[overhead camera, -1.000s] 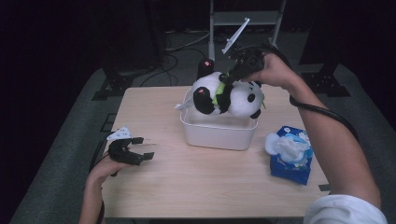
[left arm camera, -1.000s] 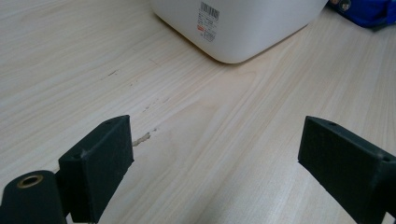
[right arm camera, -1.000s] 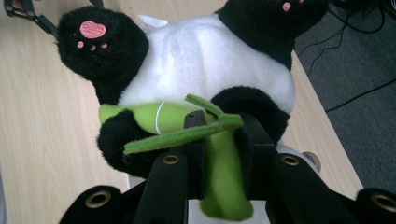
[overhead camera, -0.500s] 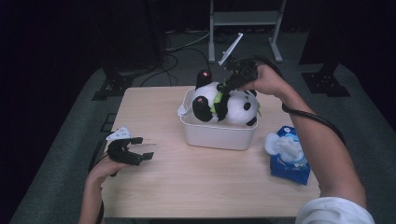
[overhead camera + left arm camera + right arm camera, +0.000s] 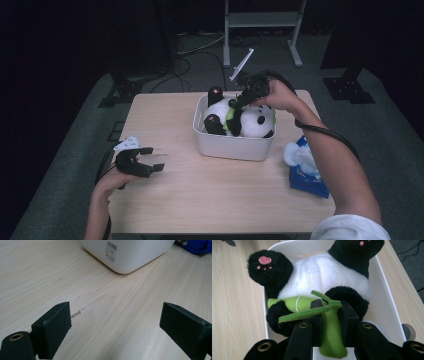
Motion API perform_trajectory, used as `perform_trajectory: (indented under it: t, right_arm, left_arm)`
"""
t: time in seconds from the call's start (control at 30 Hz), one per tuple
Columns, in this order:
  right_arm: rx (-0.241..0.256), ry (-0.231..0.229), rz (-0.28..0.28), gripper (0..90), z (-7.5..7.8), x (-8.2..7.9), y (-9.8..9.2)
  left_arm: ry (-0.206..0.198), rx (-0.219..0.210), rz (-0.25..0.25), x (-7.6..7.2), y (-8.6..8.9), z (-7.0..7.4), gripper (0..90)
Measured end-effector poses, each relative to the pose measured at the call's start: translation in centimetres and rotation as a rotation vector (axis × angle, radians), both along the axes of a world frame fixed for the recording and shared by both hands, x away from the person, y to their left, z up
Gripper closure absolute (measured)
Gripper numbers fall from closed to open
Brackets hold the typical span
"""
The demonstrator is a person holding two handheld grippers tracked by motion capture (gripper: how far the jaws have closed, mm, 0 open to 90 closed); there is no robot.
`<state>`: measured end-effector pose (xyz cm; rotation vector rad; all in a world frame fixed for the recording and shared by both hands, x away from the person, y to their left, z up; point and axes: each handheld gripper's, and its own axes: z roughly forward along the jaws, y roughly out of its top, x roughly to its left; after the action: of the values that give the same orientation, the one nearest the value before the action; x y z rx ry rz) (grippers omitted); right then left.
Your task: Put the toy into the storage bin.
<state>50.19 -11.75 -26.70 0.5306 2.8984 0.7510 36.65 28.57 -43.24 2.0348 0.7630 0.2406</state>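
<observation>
Inside the white tub [image 5: 235, 146] near the far middle of the wooden table [image 5: 200, 200] lies a plush panda [image 5: 240, 118], on its back with its pink-padded feet up and its head toward the table's right side. It hugs a green felt bamboo stalk [image 5: 329, 330], and the right gripper [image 5: 239, 101] has its jaws closed narrowly on that stalk, one black jaw on either side of it. Just right of the tub, at the table's edge, sits a blue tissue pack [image 5: 307, 170]. Well apart, near the front left corner, the left gripper [image 5: 152, 160] rests low over bare wood with its jaws spread wide, holding nothing.
</observation>
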Motion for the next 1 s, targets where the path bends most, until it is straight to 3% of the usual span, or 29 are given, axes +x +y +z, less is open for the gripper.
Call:
perform_trajectory:
  t: [1.0]
  right_arm:
    - [0.034, 0.078, -0.032, 73.8, -5.0, 0.7, -0.3]
  left_arm:
    - [0.002, 0.005, -0.006, 0.1, -0.1, 0.0, 9.0]
